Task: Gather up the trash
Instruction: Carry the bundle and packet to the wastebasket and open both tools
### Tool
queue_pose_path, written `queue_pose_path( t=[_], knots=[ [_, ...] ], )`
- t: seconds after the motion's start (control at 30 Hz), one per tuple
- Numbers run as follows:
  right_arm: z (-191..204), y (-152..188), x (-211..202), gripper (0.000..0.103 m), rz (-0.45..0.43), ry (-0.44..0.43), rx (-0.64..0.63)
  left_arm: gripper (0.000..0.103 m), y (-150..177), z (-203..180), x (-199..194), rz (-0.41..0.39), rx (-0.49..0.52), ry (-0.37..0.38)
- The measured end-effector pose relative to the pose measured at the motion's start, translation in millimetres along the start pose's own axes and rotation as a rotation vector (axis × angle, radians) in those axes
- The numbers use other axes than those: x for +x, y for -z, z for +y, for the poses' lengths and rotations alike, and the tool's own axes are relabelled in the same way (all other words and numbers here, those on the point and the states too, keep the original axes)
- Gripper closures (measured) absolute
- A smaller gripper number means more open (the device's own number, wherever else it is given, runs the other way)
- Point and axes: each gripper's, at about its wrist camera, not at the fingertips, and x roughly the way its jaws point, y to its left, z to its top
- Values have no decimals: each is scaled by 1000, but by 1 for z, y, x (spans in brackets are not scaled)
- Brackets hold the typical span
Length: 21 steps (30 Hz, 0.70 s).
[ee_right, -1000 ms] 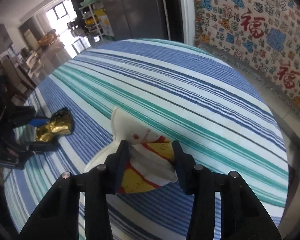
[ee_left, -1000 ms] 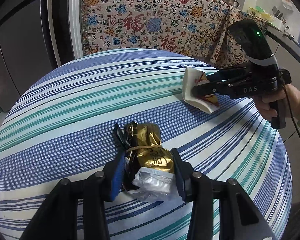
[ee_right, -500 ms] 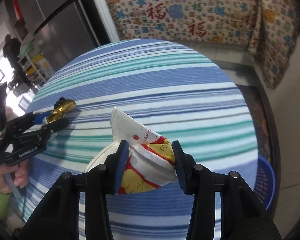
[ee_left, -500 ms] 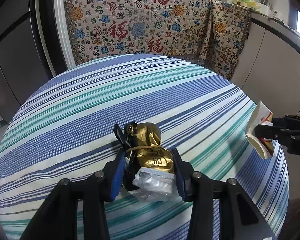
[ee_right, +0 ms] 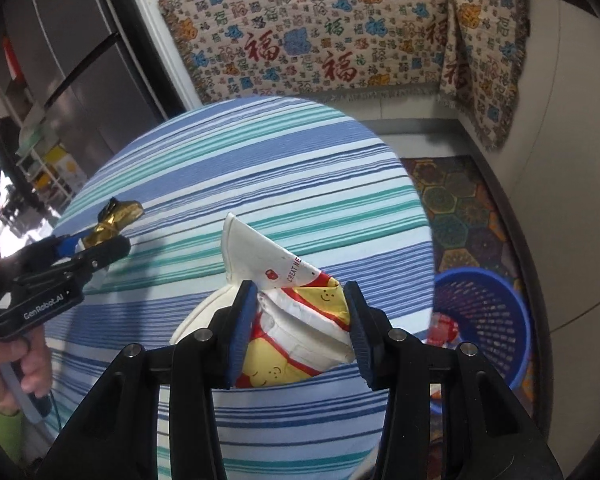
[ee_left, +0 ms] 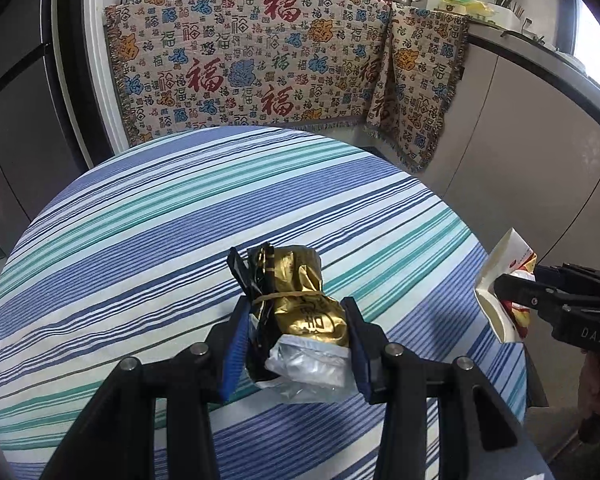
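Left gripper (ee_left: 296, 340) closes on a gold foil packet (ee_left: 300, 300); the blue pads press its 2 sides, and a rubber band circles its neck. A crumpled silver end of the packet sticks out toward the camera between the fingers. The packet is held above the round table (ee_left: 140, 240), which is covered with a blue, green and white striped cloth. In the right wrist view the same packet (ee_right: 116, 216) shows at the left, clamped by the left gripper (ee_right: 100, 248), with the person's left hand (ee_right: 16, 364) on the handle.

Right gripper (ee_right: 300, 320) closes on a crushed paper cup (ee_right: 296, 320), white with red and yellow print; its bent rim points up and away from the camera. The cup hangs over the table's near right edge. In the left wrist view the cup (ee_left: 504, 280) appears just past the table's right rim, in the right gripper (ee_left: 512, 296).

A blue plastic basket (ee_right: 496, 316) stands on the floor beside the table, below and right of the cup. It holds at least 1 red and white piece of trash (ee_right: 444, 328); the rest of its contents cannot be made out.
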Motion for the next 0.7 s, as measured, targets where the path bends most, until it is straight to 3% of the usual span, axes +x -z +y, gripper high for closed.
queue_pose_path(
  t=[0.17,0.37,0.5,0.7],
  knots=[
    [-64,1,-33,57,-57,104,108,58,-1,-62,5,29,68,145],
    [-150,19,-49,57,-30,235,214,58,-7,-158,26,64,144,324],
    [-201,30,-40,57,9,280,287,58,-9,-213,48,101,180,387],
    [-268,39,-16,57,70,251,408,58,-5,-276,100,179,222,417]
  ],
)
